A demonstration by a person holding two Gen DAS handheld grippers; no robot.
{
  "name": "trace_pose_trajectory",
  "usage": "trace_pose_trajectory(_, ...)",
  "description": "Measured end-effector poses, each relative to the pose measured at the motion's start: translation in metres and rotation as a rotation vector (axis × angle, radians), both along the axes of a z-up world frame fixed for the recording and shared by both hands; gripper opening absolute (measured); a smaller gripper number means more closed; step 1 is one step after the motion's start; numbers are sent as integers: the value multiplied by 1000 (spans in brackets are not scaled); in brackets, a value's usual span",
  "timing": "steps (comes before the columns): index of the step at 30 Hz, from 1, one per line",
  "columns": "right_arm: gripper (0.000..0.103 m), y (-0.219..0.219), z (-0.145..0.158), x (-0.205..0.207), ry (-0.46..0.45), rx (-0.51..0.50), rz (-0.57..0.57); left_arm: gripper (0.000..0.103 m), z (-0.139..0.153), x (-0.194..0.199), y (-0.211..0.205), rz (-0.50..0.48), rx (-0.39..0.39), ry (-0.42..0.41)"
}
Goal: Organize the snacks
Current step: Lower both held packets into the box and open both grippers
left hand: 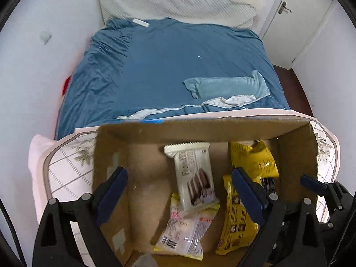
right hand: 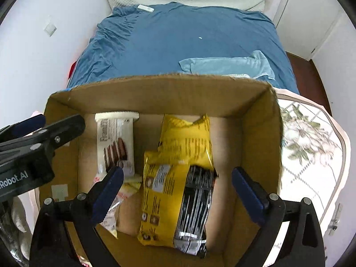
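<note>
An open cardboard box holds several snack packs. A white wafer pack leans on a clear pack with yellow edges. To the right lie two yellow packs and a black striped pack. My left gripper hangs open over the box's left half, nothing between its fingers. My right gripper hangs open over the yellow and black packs, gripping nothing. One of its fingers shows at the right of the left wrist view.
The box rests on a floral white cloth at the foot of a bed with a blue sheet. A light blue towel lies beyond the box. White walls and a door surround the bed.
</note>
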State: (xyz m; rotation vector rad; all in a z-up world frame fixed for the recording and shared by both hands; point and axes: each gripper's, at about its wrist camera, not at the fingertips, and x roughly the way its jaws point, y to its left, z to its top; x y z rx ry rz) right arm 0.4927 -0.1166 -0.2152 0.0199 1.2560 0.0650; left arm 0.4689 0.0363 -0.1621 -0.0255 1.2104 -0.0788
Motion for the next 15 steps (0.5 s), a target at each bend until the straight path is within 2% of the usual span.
trace_pose_trajectory(4,100,0,11,-28,-37,1,-17,96,15,-32,4,20,26,-49)
trace_pose_trajectory(7,100,0,25,-51,-100,-54,-36,96,25,-57,8,39,40,-87)
trace_pose_trajectory(15,100,-4,55,-103,-175,-47,-57,96,49,-119,14,66,45,-142)
